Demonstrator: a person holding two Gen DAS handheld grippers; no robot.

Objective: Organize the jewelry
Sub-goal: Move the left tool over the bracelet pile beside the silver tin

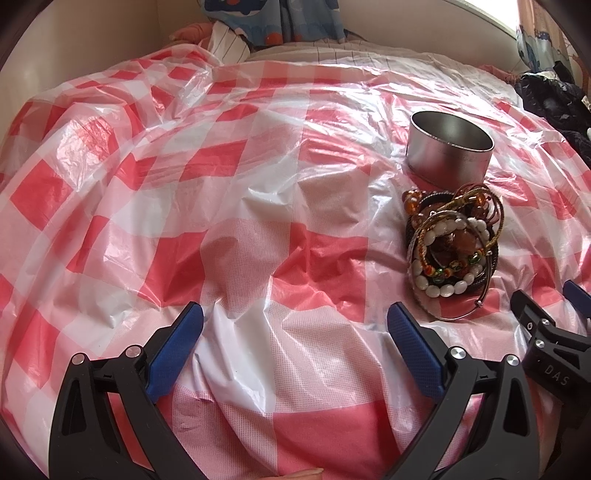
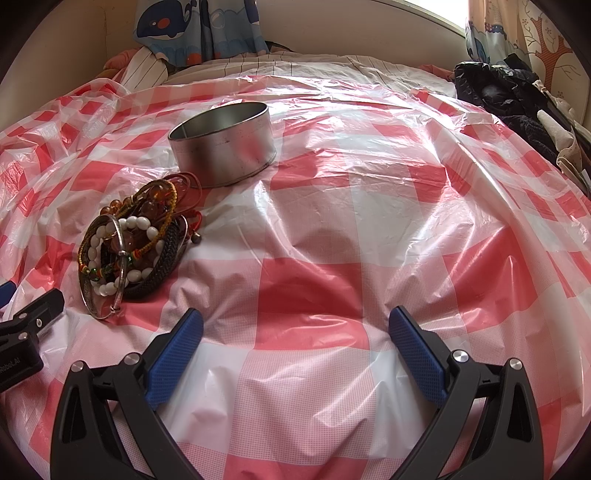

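Note:
A pile of bracelets (image 1: pixel 452 243) lies on the red-and-white checked plastic sheet: white beads, amber beads, silver bangles, dark braided bands. It also shows in the right wrist view (image 2: pixel 129 251). A round open metal tin (image 1: pixel 448 147) stands just behind the pile, seemingly empty, and shows in the right wrist view too (image 2: pixel 225 142). My left gripper (image 1: pixel 295 325) is open and empty, to the left of the pile. My right gripper (image 2: pixel 295 325) is open and empty, to the right of the pile. Each gripper shows at the edge of the other's view.
The checked sheet (image 1: pixel 184 184) covers a soft bed with wrinkles and bumps. Dark clothing (image 2: pixel 517 103) lies heaped at the far right. A striped pillow (image 2: pixel 144 70) and a blue whale-print cloth (image 2: pixel 192 29) are at the back by the wall.

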